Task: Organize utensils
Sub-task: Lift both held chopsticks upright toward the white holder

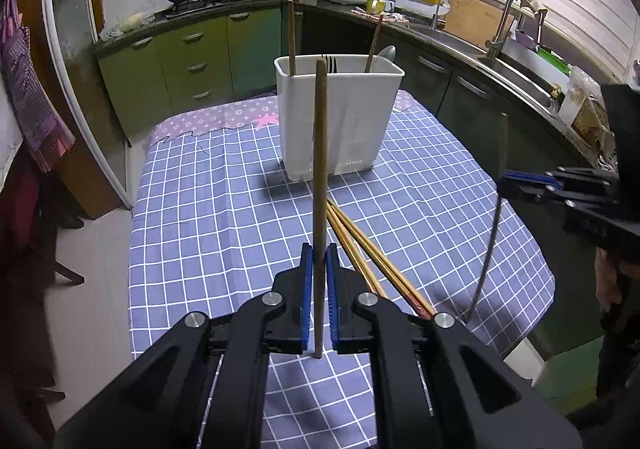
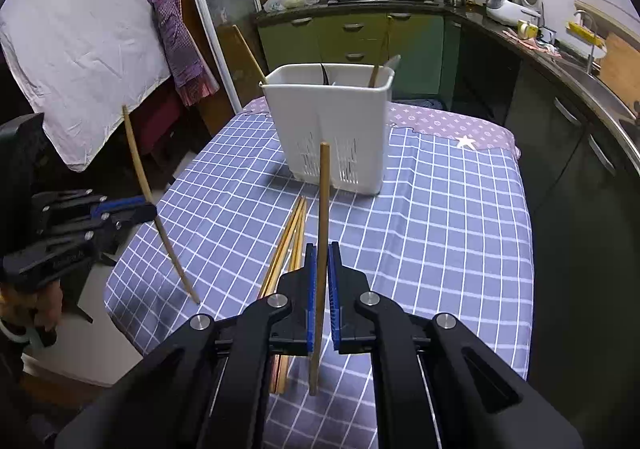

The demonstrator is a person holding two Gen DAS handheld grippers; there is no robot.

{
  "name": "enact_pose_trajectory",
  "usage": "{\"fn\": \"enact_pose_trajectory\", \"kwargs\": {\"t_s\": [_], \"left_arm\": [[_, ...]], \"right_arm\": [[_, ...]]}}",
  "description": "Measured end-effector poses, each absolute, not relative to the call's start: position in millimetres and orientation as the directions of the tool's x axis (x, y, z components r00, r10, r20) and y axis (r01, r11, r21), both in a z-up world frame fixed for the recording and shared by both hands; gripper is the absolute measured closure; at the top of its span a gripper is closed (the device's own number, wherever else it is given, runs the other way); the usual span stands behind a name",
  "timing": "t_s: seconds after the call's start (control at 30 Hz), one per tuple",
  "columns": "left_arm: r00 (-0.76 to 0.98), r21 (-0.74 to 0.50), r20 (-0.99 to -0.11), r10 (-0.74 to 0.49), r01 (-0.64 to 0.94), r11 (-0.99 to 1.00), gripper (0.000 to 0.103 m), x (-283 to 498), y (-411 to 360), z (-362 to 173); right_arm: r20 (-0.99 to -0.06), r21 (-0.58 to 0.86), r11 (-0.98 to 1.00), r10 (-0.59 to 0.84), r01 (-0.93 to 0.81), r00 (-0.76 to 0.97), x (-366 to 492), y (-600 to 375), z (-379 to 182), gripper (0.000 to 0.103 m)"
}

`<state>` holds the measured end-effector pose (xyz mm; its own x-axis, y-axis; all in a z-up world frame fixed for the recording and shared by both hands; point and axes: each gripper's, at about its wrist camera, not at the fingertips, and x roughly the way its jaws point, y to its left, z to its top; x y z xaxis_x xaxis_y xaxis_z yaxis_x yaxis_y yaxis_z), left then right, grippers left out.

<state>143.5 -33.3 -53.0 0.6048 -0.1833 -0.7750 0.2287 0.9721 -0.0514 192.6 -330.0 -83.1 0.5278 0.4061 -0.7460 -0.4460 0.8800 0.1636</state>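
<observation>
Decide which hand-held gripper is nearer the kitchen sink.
Right. The right hand-held gripper hangs by the table edge facing the sink; the left hand-held gripper is by the opposite edge.

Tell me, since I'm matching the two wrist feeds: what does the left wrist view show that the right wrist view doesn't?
Only the left wrist view shows the sink faucet and the pink star on the cloth. Only the right wrist view shows the white sheet hanging beside the apron. Both show the white utensil holder, loose chopsticks on the checked tablecloth, and each gripper, left gripper and right gripper, shut on one chopstick.
</observation>
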Motion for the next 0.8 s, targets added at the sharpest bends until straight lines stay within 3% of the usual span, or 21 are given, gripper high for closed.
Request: {"fn": "enact_pose_trajectory", "kwargs": {"t_s": [0.27, 0.8], "left_arm": [[0.611, -0.047, -0.769, -0.187, 0.238, 0.970, 0.096, 139, -32, -49], [0.619, -0.041, -0.761, -0.196, 0.255, 0.966, 0.096, 137, -34, -42]], "right_arm": [[-0.677, 0.175, 0.887, 0.423, -0.427, 0.602, 161, -350, -70, 0.096], [-0.675, 0.164, 0.886, 0.421, -0.434, 0.606, 159, -346, -67, 0.096]]}}
